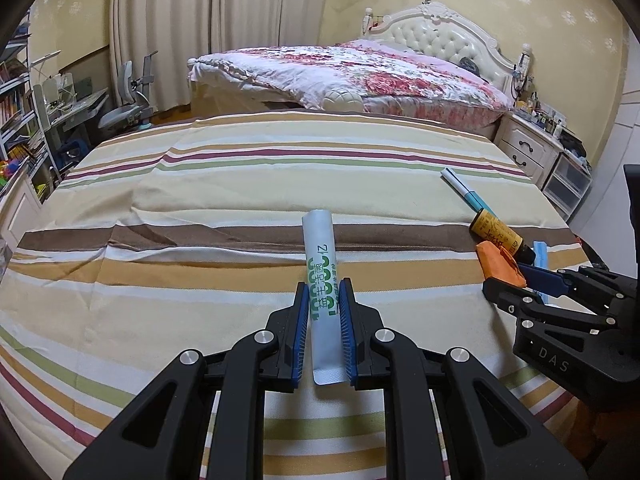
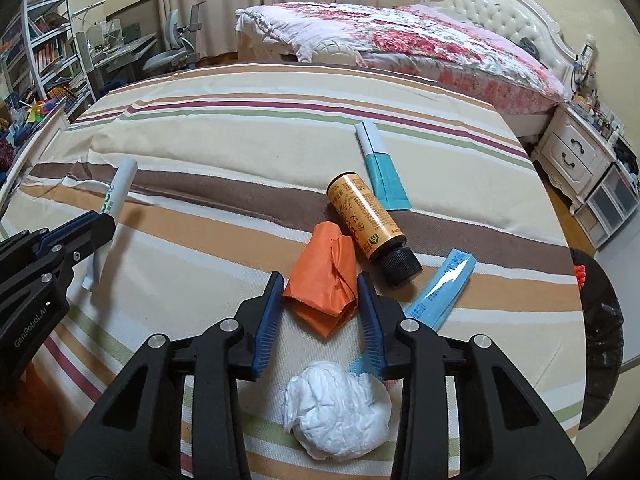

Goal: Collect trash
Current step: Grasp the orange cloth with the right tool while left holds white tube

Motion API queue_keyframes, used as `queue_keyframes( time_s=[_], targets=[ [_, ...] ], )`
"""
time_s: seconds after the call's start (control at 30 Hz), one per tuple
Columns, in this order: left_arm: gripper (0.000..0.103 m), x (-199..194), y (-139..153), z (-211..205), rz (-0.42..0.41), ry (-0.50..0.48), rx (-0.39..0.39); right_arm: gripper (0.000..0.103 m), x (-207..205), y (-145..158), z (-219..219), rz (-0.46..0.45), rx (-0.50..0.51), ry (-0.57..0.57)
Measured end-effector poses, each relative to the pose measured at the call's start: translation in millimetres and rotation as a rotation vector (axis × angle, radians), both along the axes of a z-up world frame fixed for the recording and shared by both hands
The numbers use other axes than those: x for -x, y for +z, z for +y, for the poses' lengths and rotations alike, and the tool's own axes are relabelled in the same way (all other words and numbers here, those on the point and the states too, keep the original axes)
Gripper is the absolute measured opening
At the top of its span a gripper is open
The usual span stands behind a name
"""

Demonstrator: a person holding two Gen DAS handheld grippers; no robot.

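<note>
My left gripper [image 1: 325,300] is shut on a white sachet with green print [image 1: 319,256], which points away from me just above the striped bedcover [image 1: 200,200]. In the right wrist view the same sachet [image 2: 120,188] sticks out of that gripper at the left edge. My right gripper [image 2: 319,280] points down at a crumpled orange paper [image 2: 324,280] lying on the cover, and its blue pads touch the paper on both sides. From the left wrist view the orange paper [image 1: 500,264] sits at the right gripper's fingertips [image 1: 496,290].
An orange bottle with a black cap [image 2: 364,220], a light blue sachet [image 2: 440,292], a white and teal packet [image 2: 380,164] and a crumpled white tissue [image 2: 336,412] lie nearby. A black bag [image 2: 600,340] hangs past the right edge. A nightstand [image 2: 576,152] stands beyond.
</note>
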State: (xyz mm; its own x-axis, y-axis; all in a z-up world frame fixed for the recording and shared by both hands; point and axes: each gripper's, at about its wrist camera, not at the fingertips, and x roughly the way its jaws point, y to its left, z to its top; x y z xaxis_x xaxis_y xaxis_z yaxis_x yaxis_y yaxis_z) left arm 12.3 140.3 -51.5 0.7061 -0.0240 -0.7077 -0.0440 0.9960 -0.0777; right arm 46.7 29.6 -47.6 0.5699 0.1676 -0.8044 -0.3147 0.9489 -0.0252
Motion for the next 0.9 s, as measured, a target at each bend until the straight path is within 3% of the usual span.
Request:
queue_keyframes(
  time_s=[0.4,0.9],
  targets=[
    [0.017,1.4,18.8,-23.7,-0.048,-0.062,0.035,0.036,20.8,42.7,-30.5,-0.101,-0.062,-0.052],
    [0.017,-15.8,47.7,-130.1,-0.095,-0.287,0.070,0.036,31.7,59.0,-164.3,-0.154,-0.049,-0.362]
  ],
)
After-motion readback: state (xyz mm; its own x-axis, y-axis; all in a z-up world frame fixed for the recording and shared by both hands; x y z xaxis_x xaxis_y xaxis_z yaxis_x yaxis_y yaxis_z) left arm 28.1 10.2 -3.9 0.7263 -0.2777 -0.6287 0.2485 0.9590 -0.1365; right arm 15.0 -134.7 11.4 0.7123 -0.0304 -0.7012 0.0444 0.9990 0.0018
